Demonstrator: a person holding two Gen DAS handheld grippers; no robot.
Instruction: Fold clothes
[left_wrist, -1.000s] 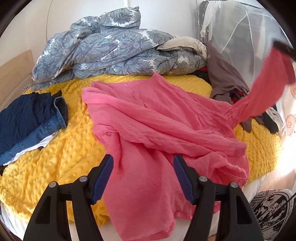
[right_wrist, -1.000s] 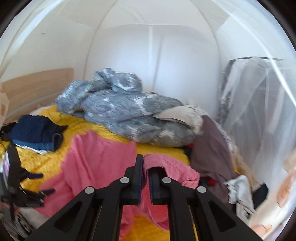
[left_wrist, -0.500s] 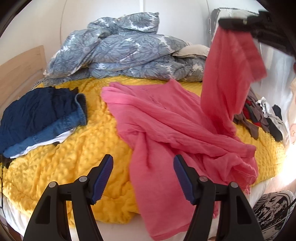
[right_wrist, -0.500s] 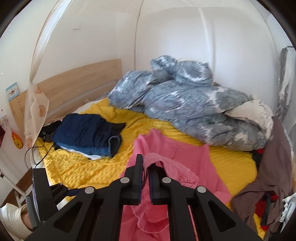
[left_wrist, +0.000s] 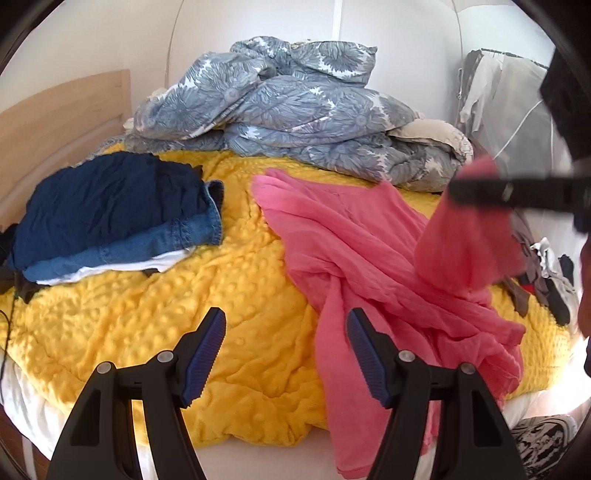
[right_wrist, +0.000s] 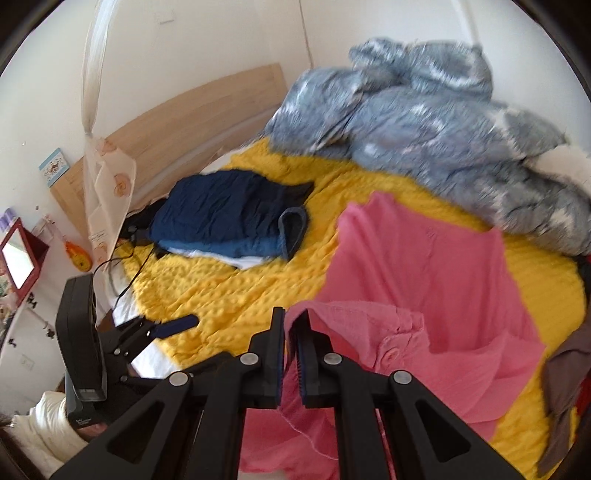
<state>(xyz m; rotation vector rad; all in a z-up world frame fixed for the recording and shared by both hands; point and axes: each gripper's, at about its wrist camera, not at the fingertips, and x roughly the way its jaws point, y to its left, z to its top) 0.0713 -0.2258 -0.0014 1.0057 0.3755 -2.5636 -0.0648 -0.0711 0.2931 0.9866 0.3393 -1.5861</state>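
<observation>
Right gripper (right_wrist: 290, 325) fingers pinched tight on pink shirt (right_wrist: 424, 266) edge; left gripper (left_wrist: 286, 341) jaws wide, nothing between, seemingly clear of yellow blanket (left_wrist: 221, 295).

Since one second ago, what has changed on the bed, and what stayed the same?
The right gripper, shut on the pink garment, carried its sleeve from the far right side across over the garment. The left gripper stayed open and empty. The folded stack and grey duvet did not move.
</observation>
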